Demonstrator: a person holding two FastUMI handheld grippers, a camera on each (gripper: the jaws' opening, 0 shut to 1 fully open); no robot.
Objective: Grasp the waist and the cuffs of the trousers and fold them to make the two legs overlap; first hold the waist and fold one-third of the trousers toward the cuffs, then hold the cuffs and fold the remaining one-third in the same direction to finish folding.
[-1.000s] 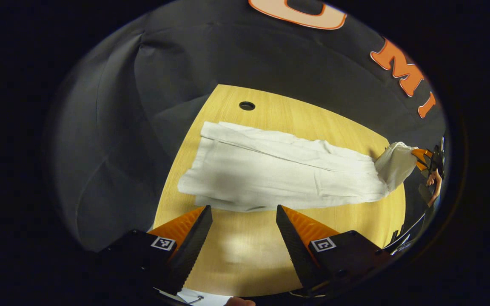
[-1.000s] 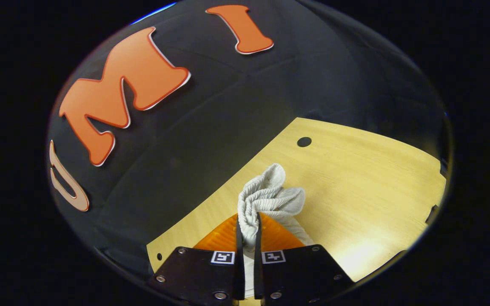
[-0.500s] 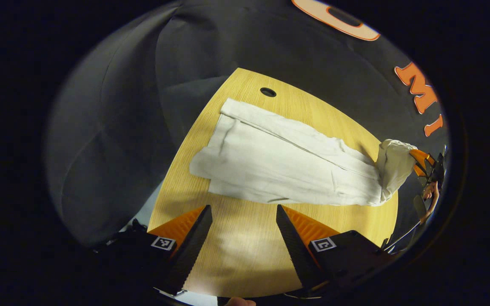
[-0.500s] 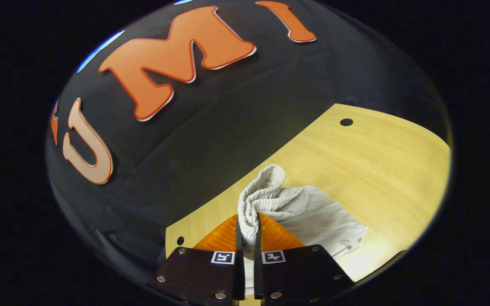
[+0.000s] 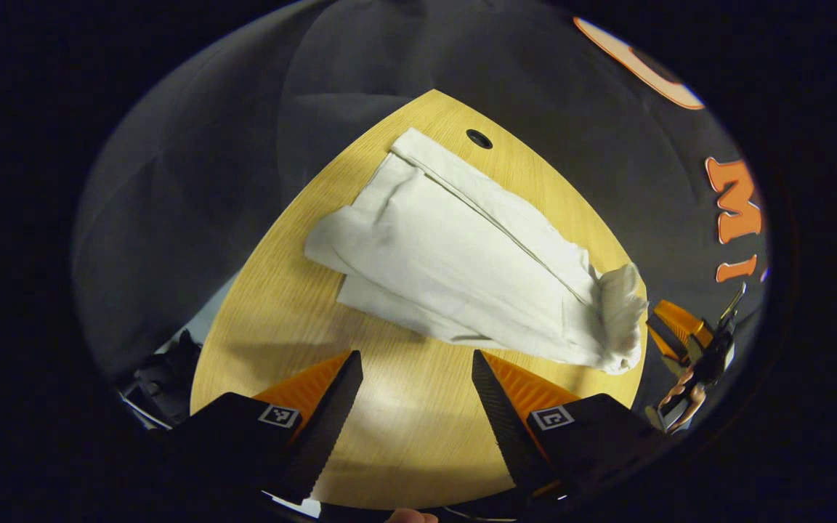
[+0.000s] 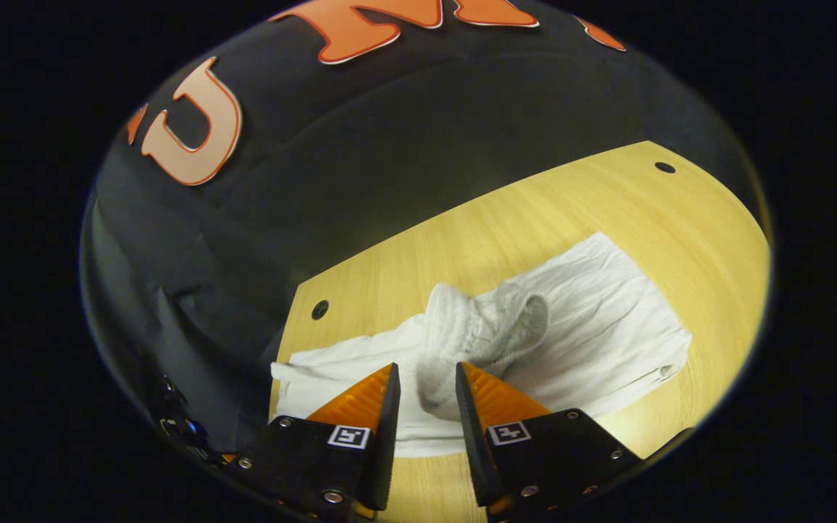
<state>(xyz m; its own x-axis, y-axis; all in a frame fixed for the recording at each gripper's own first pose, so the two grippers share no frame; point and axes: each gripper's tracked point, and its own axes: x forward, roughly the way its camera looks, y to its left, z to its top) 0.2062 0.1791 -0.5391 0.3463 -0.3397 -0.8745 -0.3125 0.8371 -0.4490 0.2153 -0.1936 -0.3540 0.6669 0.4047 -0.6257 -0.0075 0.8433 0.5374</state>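
Note:
White trousers [image 5: 462, 254] lie lengthwise on the wooden table [image 5: 280, 319], the legs lying one on the other. The cuffs [image 5: 331, 243] point to the far left of the left gripper view. The elastic waist [image 6: 487, 327] sits in a loose bunched heap on the table by its edge. My right gripper [image 6: 426, 369] is open just behind that heap, cloth showing between its spread fingers without being pinched. My left gripper [image 5: 416, 359] is open over bare table, short of the trousers' near edge. The right gripper [image 5: 669, 327] also shows beyond the table's right edge.
The table has a cable hole [image 5: 478, 138] by the cuffs and a smaller hole [image 6: 320, 309] near the waist. Dark booth cloth [image 5: 193, 181] surrounds the table. Dark gear [image 5: 160, 370] sits below the table's left edge. A hand [image 5: 684, 392] holds the right gripper.
My right gripper has opened and let go of the waist, which now rests bunched on the table. The left gripper has stayed open while its view swung along the trousers.

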